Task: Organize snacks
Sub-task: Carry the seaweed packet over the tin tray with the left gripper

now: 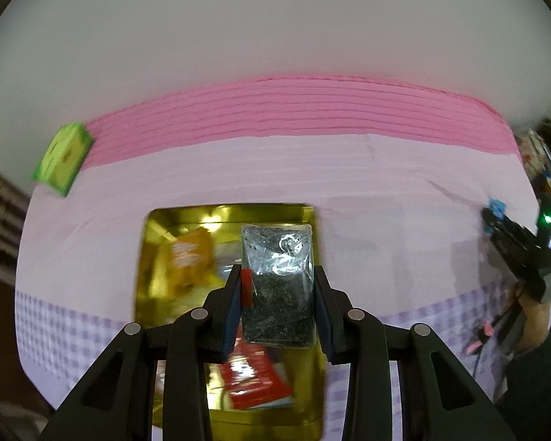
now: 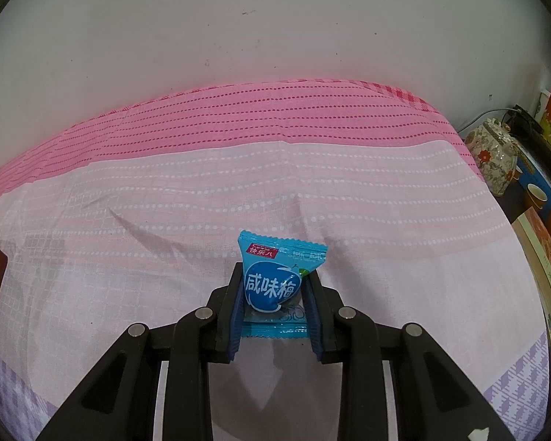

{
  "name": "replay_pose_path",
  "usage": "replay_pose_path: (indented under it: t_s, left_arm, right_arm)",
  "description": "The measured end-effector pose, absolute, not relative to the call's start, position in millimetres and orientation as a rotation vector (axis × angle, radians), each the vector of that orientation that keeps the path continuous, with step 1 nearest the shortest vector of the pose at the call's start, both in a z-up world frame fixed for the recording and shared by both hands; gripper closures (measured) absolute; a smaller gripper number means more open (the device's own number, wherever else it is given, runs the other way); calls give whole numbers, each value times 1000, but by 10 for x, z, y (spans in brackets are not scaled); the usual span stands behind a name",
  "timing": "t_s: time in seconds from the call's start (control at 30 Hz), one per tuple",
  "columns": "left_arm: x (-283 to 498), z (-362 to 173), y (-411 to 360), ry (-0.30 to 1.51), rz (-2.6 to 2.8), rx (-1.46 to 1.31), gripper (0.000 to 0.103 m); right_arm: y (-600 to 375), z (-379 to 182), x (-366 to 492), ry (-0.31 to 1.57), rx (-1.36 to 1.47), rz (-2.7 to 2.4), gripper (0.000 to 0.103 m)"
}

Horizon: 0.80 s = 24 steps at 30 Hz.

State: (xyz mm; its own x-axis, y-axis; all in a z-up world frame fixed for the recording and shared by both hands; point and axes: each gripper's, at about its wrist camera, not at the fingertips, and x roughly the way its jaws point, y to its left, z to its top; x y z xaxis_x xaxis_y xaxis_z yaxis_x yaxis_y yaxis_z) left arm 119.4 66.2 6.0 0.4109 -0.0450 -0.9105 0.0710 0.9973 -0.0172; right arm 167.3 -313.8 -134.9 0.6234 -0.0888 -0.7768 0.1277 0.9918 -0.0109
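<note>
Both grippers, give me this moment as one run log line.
left gripper: shut on clear packet, above gold tray | right gripper: shut on blue candy packet, over pink cloth

Blk gripper [image 2: 273, 294], blue pads [image 2: 235, 312] (silver pivots)

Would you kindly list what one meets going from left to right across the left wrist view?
Green box → gold tray → clear packet of dark bits, held between the left gripper's jaws → the right gripper with a blue packet.
</note>
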Motion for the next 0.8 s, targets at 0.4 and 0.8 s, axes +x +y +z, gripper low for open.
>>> replay_pose_path:
  t_s: [0.4,0.8]
  left_arm:
    - [1257,-133,1326,1156,52,11,67]
    - [1329,-552,1261,1219,4,31,67]
  right_arm:
    - [-3128,-1333,1664,889,46,-124,76]
    - [-3109,-1325,1651,891,36,-130,75]
